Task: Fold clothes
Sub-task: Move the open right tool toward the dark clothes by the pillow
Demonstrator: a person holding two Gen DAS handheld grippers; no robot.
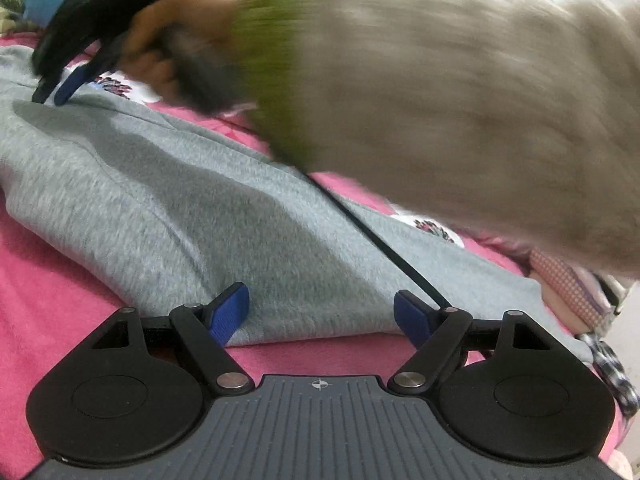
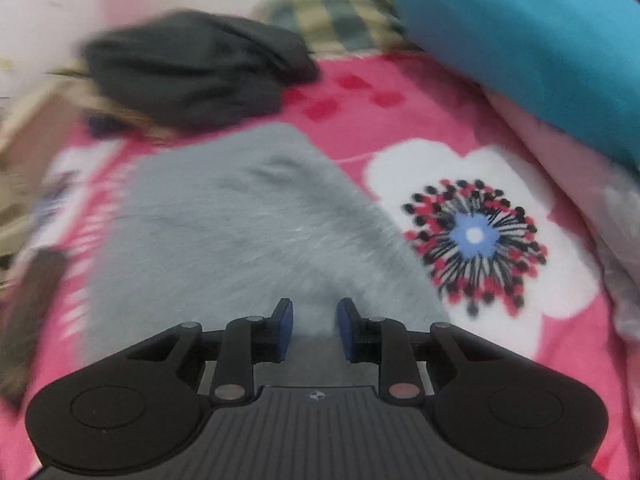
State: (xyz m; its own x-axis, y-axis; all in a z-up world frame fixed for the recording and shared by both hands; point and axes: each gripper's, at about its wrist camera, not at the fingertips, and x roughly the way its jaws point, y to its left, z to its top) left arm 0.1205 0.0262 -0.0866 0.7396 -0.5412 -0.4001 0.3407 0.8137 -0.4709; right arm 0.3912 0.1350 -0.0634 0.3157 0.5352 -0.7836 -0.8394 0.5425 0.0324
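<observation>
Grey garment (image 1: 192, 200), soft knit, lying spread on a pink flowered bedspread (image 1: 52, 300); partly doubled over with a thick rounded edge nearest the left gripper (image 1: 322, 312), so folding looks begun but not finished. Left gripper: jaws spread wide, low at the near hem, nothing between them, cloth just ahead. Right gripper (image 2: 314, 330): jaws narrowed to a small gap, pointed down at the far end of the grey cloth; whether a pinch of fabric sits between the pads cannot be told through the blur. A sleeve (image 1: 460, 100), beige, crosses the left view above the garment. Black garment (image 2: 192, 68), bunched, lies beyond, apparently unfolded. Blue pillow (image 2: 520, 40) at the bedspread's edge. Remaining: further folds, smoothing, the black item.
</observation>
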